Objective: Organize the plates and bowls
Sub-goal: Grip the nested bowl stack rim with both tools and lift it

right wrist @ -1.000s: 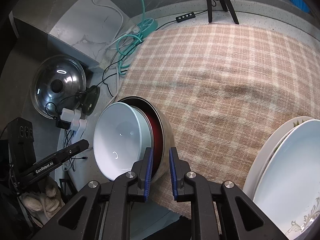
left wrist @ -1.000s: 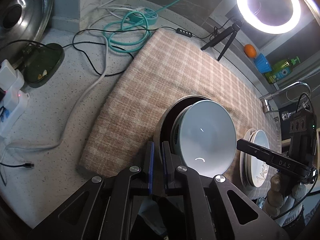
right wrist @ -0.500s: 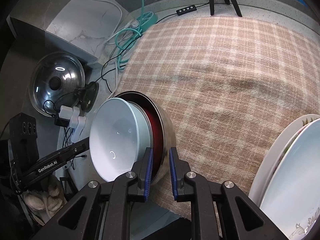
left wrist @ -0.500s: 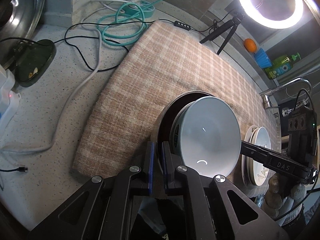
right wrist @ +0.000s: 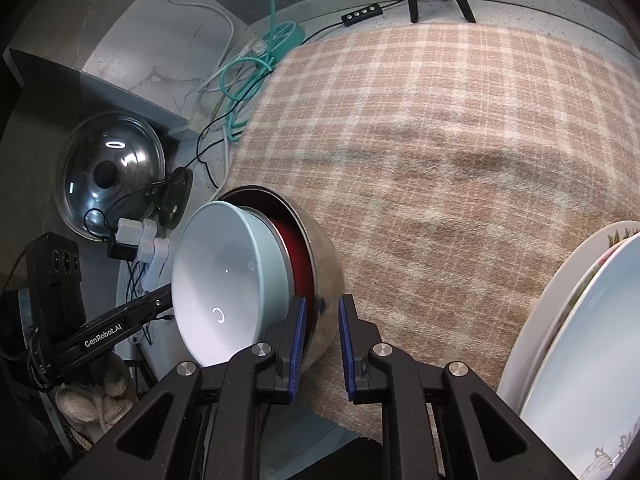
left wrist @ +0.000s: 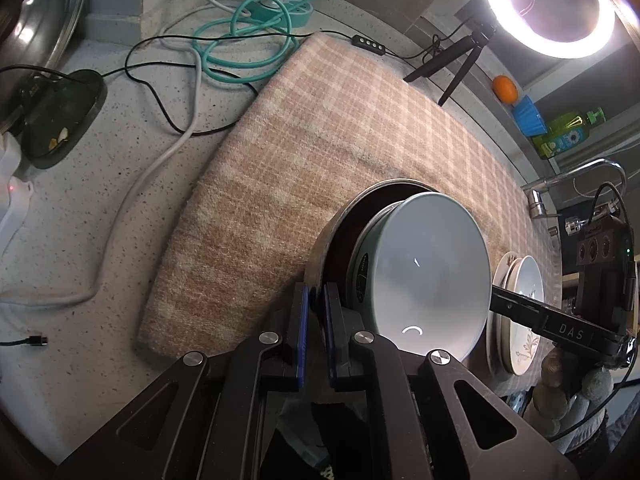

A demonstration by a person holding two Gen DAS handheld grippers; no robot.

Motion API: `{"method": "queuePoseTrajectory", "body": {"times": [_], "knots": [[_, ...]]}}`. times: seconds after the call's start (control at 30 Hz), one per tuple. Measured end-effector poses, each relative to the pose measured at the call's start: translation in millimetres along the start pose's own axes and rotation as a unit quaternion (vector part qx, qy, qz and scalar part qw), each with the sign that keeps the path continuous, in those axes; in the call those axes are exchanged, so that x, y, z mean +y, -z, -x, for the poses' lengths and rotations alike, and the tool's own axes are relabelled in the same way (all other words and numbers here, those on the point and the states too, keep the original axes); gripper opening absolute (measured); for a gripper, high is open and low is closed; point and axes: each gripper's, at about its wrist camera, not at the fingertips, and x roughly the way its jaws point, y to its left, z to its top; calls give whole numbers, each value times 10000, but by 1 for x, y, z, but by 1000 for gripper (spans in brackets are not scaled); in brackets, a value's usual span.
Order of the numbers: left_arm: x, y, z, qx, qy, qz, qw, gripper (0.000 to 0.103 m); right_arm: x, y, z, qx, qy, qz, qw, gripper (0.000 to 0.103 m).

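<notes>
Three nested bowls: pale blue bowl [left wrist: 432, 272] in red bowl [right wrist: 294, 252] in steel bowl [right wrist: 320, 256], tilted on edge over plaid cloth [left wrist: 320, 128]. Steel rim is pinched from opposite sides: left gripper [left wrist: 316, 336] nearly closed on it, right gripper [right wrist: 322, 344] closed on it w/ wider gap. Stack lies directly ahead, betw. both tongs. Plate stack [right wrist: 580, 340] is seen right of right gripper, nearer that hand.

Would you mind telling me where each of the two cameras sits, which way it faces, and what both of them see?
Left wrist view: sits on the left hand-held gripper, angled down over the checked cloth; its jaws clamp the steel bowl rim; the other gloved hand shows.
Right wrist view: sits on the right hand-held gripper, angled down, clamping the opposite rim, white plates alongside.
Shared: the steel bowl and nested pale blue bowl, cloth, plates.
</notes>
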Motion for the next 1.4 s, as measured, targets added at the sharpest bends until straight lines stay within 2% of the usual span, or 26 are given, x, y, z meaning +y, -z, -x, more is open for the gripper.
{"method": "queuePoseTrajectory", "body": {"times": [0.73, 1.4], "knots": [[-7, -3, 0, -15, -55, -89, 9999, 6, 2, 3, -3, -15, 45, -32, 10000, 11], [-63, -8, 12, -134, 72, -733, 9972, 6, -20, 15, 48, -495, 47, -294, 9983, 11]]}}
